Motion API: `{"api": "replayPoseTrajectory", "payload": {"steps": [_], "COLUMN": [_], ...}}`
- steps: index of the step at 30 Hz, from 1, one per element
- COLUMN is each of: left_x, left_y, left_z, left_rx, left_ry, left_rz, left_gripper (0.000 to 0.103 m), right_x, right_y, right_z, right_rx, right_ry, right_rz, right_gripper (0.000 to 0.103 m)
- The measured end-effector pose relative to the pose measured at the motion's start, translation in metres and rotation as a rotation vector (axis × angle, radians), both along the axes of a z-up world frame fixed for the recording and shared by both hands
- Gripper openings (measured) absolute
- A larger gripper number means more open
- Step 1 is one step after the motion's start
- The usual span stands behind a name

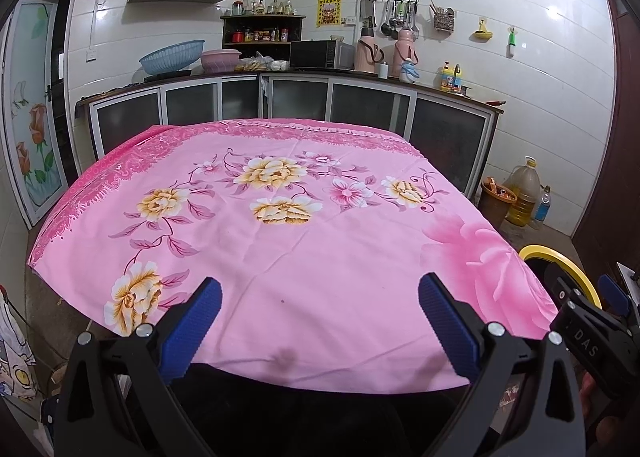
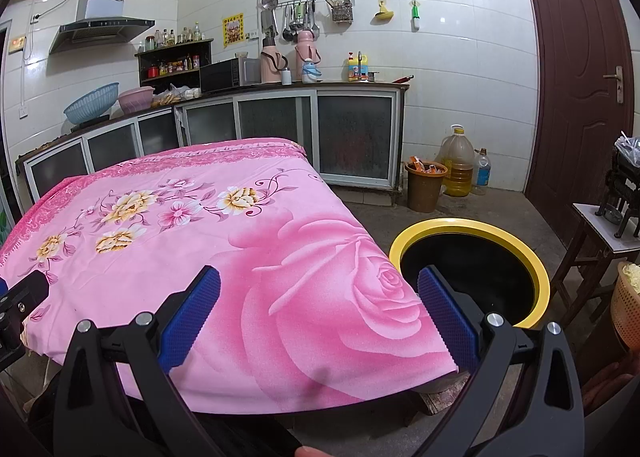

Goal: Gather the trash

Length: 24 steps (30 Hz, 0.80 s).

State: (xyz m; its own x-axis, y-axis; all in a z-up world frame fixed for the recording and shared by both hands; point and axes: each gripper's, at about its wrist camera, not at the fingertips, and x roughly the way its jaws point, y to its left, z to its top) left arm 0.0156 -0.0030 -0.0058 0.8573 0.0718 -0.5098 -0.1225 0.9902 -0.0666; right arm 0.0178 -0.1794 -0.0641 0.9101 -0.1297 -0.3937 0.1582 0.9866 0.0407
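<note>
**Both grippers idle over a cleared cloth, bin at the table's corner**

No loose trash shows on the pink floral tablecloth (image 1: 304, 257), which fills the centre of both views; whether any lies out of sight cannot be told. The round black bin with a yellow rim (image 2: 536, 257) stands on the floor at the lower right of the right wrist view, just beside the table corner, probably placed for short drops. The left gripper (image 1: 318, 321) and right gripper (image 2: 318, 317) hover above the near edge, jaws spread wide and holding nothing, seemingly ready to pick or finished.
</note>
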Motion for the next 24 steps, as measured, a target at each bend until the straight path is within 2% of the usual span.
{"api": "replayPoseTrajectory", "payload": {"steps": [24], "left_x": [0.0028], "left_y": [0.0003], "left_z": [0.001], "left_rx": [-0.007], "left_ry": [0.01], "left_rz": [-0.006], "left_gripper": [0.095], "right_x": [-0.0001], "right_y": [0.0007], "right_z": [-0.0023], "right_rx": [0.001], "right_ry": [0.004], "right_rz": [-0.002], "right_gripper": [0.095]}}
